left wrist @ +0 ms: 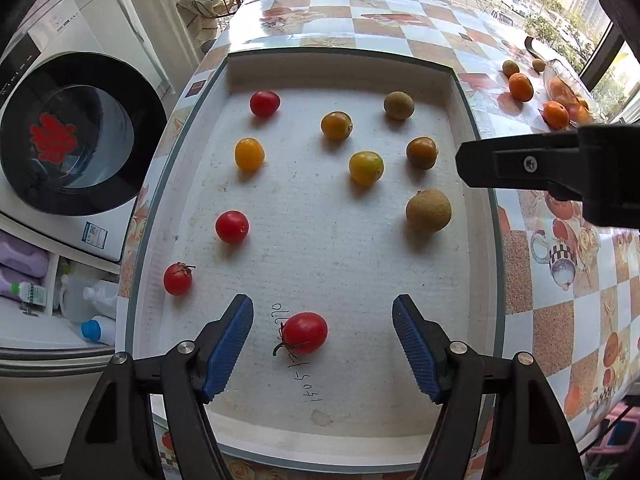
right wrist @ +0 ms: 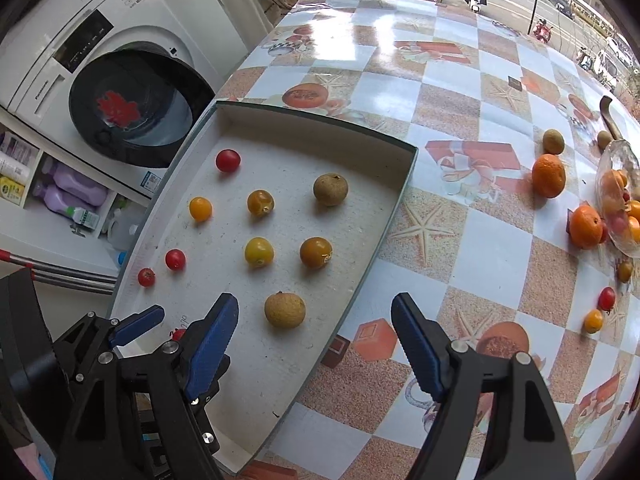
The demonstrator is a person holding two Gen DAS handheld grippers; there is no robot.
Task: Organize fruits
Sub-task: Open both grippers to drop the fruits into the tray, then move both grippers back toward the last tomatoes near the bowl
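Both claws released over the shallow white foam tray point(left wrist: 472, 92)

Your left claw point(left wrist: 322, 350) straddles, untouching, the oval red stemmed tomato point(left wrist: 306, 332); only your right claw point(right wrist: 315, 344) view shows the clear glass bowl point(right wrist: 616, 184) on the checkered tabletop point(right wrist: 460, 216).

Within the white tray point(left wrist: 476, 216): five red tomatoes point(left wrist: 305, 333), four yellow-orange tomatoes point(left wrist: 249, 154) and two brown longans point(left wrist: 428, 210) are counted. On the table point(right wrist: 448, 240), two tangerines point(right wrist: 548, 175) are counted.
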